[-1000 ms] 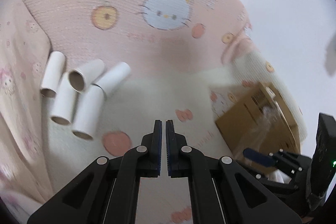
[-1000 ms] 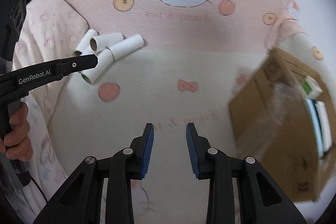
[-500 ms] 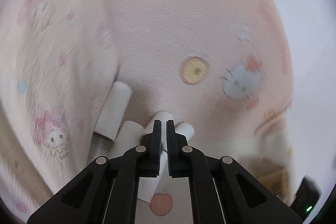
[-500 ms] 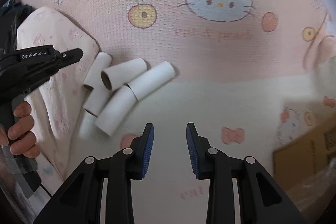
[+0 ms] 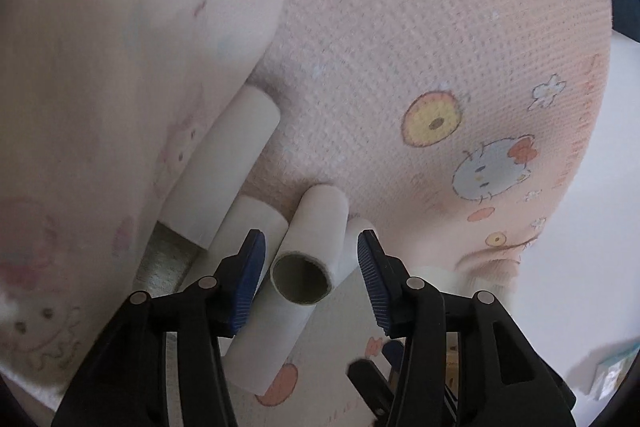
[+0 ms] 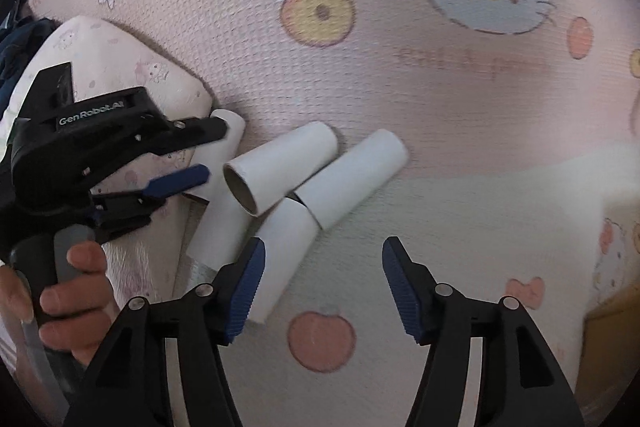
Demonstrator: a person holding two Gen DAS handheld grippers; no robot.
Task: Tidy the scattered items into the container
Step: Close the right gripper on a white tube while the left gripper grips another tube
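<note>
My left gripper is spread wide, and the open, brown-lined mouth of a white cardboard tube sits right between its blue ribbed pads, touched by neither. The tube lies tilted atop its neighbours. Just left of my left pad a second white cardboard tube runs away from me, and beyond that a third, longer-looking one leans against the pale pink printed cushion. A fourth white tube peeks out by my right pad. A fifth lies under my fingers.

My right gripper is likewise parted and holds nothing; it hangs over the cream part of the blanket. Ahead and to its left is the cluster of tubes (five, as best I can count): the open-mouthed one on top, one to its right, and one reaching back to my left pad. From here my other gripper shows at the far left, a hand on its grip.

All of it rests on the pink waffle-knit blanket with cartoon cat and fruit prints. A brown cardboard corner shows at the right edge; I cannot tell what it is.
</note>
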